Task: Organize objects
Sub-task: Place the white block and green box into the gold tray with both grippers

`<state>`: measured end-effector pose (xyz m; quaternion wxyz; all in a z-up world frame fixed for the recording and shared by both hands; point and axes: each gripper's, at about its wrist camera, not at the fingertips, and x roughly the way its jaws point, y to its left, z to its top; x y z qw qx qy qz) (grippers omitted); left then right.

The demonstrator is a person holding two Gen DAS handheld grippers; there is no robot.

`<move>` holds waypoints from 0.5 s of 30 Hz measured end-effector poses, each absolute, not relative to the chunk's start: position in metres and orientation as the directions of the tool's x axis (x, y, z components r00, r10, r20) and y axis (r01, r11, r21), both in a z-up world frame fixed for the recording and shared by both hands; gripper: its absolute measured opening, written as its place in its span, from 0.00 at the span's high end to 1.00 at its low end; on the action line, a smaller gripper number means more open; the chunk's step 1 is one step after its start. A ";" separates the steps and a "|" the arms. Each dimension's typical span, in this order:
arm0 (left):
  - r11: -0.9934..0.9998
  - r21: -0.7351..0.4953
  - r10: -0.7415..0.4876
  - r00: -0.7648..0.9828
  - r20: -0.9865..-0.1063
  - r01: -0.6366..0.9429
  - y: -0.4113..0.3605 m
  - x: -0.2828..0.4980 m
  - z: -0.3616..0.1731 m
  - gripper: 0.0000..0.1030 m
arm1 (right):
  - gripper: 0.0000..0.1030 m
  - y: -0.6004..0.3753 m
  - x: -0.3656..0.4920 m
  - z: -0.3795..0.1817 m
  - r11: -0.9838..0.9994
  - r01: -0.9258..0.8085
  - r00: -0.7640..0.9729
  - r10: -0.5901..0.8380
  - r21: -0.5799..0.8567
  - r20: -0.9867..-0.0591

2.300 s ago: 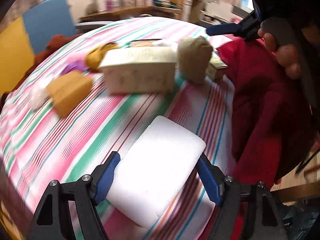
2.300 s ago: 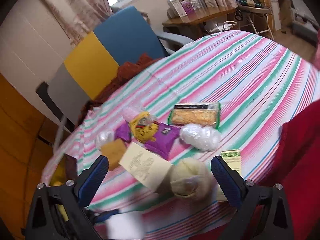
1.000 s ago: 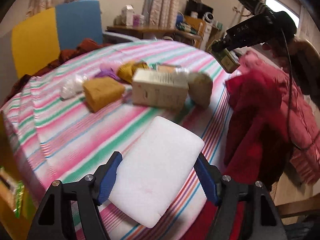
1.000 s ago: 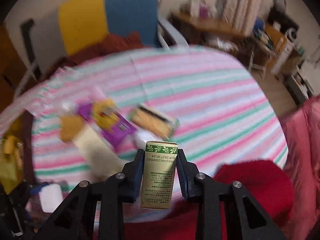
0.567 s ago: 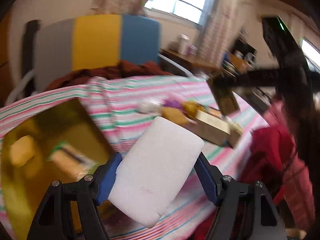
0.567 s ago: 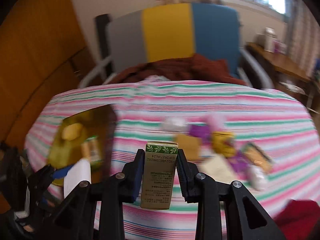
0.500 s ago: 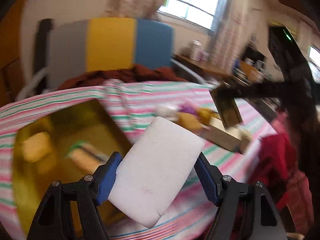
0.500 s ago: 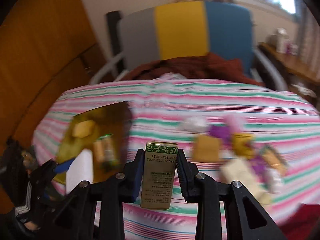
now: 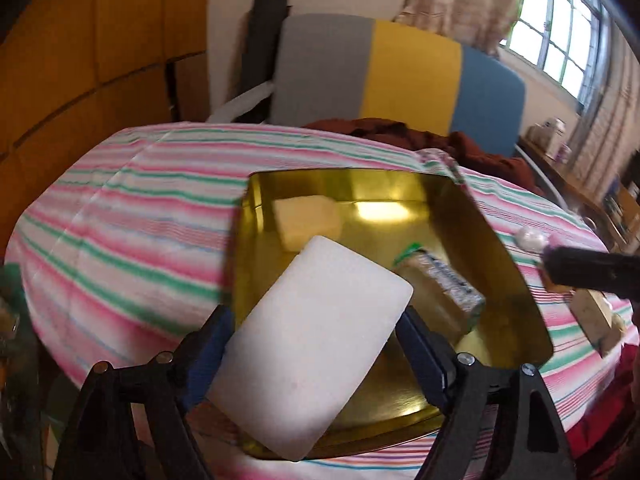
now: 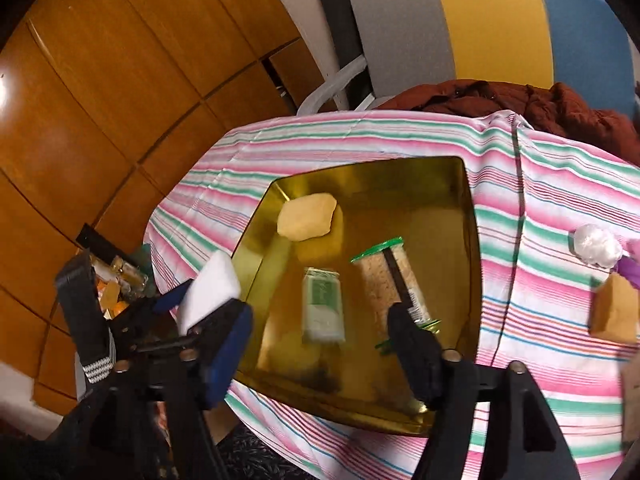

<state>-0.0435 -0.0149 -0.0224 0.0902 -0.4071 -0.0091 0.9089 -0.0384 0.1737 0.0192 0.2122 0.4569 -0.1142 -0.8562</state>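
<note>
A gold tray (image 10: pixel 466 248) sits on the striped tablecloth. In it lie a yellow sponge (image 10: pixel 307 216), a cracker packet (image 10: pixel 394 284) and a green-and-white box (image 10: pixel 323 304). My right gripper (image 10: pixel 320 322) hangs open just above the tray's near side, with nothing between its fingers and the box below the gap. My left gripper (image 9: pixel 310 320) is shut on a white foam block (image 9: pixel 312 320), held tilted over the near left part of the tray (image 9: pixel 256 208). The right wrist view shows that block (image 10: pixel 208 288) at the tray's left rim.
Right of the tray on the cloth lie a white wad (image 10: pixel 596 245), an orange sponge (image 10: pixel 616 308) and a purple item. A grey, yellow and blue chair (image 10: pixel 480 20) with a brown garment (image 10: pixel 500 96) stands behind. Wood panelling is at the left, and a bin of small items (image 10: pixel 116 276) sits below the table edge.
Both grippers swung from the object pile to over the gold tray. My right gripper opened and let go of the green-and-white box, which now lies in the tray. The left still holds the white block.
</note>
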 end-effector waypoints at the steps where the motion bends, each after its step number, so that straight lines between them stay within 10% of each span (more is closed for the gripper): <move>1: -0.988 -0.080 0.146 -0.660 -0.737 -0.129 -0.019 -0.043 -0.024 0.17 | 0.26 0.172 -0.038 0.017 -0.887 0.257 -0.490 -0.462 0.384 -0.739; 15: -0.987 -0.126 0.159 -0.693 -0.703 -0.098 -0.036 -0.045 -0.014 0.00 | 0.04 0.165 -0.017 0.002 -0.932 0.226 -0.515 -0.362 0.284 -0.777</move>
